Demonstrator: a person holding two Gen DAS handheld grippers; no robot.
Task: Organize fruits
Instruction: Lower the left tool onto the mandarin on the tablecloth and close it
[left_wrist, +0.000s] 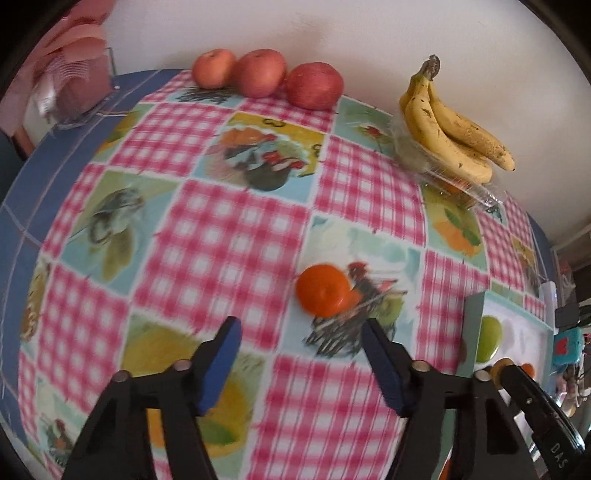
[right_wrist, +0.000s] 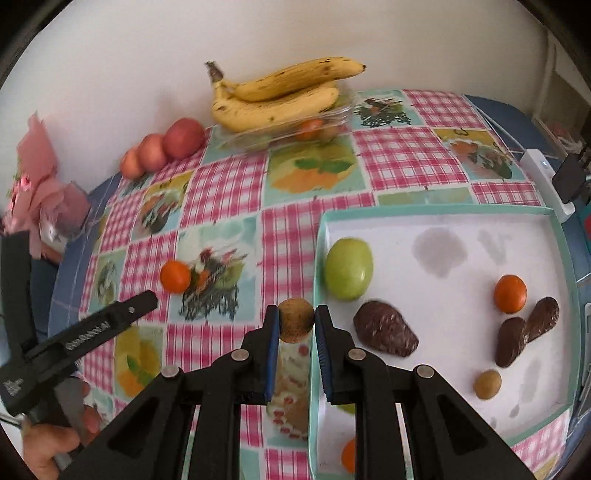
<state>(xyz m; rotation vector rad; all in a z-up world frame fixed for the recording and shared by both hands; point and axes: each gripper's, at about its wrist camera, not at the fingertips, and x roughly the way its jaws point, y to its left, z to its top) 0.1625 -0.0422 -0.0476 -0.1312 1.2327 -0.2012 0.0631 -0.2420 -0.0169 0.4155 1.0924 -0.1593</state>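
The only writing is embossed lettering on the black hand-held grippers, too blurred to read. The surface (left_wrist: 236, 229) wears a glossy cloth of pink gingham and fruit-print squares.

The landmark is a shallow white tray (right_wrist: 436, 216) with a mint rim. The right hand-held gripper (right_wrist: 296, 320), angled steeply down, is clamped on a small round tan fruit (right_wrist: 295, 319) just over the tray's left rim. Inside lie a smooth green apple (right_wrist: 348, 267), an orange (right_wrist: 510, 293), dark wrinkled fruits and another tan one.

Left of the tray, the left hand-held gripper (left_wrist: 301, 330) has its blue-padded jaws apart and empty, pointing down just short of a loose orange (left_wrist: 324, 290). Behind the tray, spotted bananas (right_wrist: 280, 98) top a clear plastic box; three red apples (left_wrist: 264, 75) line the wall.
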